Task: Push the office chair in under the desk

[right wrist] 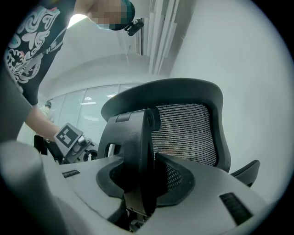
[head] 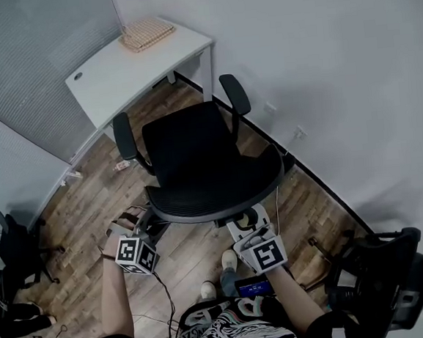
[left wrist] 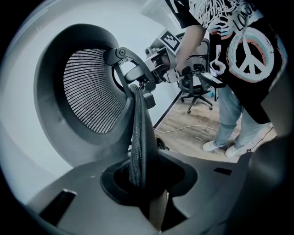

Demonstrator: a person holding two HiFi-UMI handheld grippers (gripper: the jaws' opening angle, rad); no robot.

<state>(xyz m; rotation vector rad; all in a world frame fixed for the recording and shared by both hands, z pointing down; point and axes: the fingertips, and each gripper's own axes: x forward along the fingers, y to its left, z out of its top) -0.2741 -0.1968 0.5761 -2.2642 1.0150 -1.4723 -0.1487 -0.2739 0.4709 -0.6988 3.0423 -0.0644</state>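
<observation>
A black mesh office chair [head: 195, 147] stands on the wood floor, its seat facing the white desk [head: 126, 73] at the back. Between chair and desk a gap of floor shows. The curved backrest [head: 214, 194] is nearest me. My left gripper [head: 143, 226] is shut on the backrest's left edge, and in the left gripper view the mesh rim [left wrist: 138, 137] is pinched between the jaws. At the backrest's right side my right gripper [head: 247, 224] is shut on it too; the right gripper view shows a black frame piece [right wrist: 135, 151] clamped between the jaws.
A woven mat [head: 146, 34] lies on the desk. A white wall [head: 321, 81] runs close along the chair's right. Another black chair [head: 383, 278] stands at bottom right, and a third [head: 16, 251] at left. Cables [head: 163, 294] trail on the floor by my feet.
</observation>
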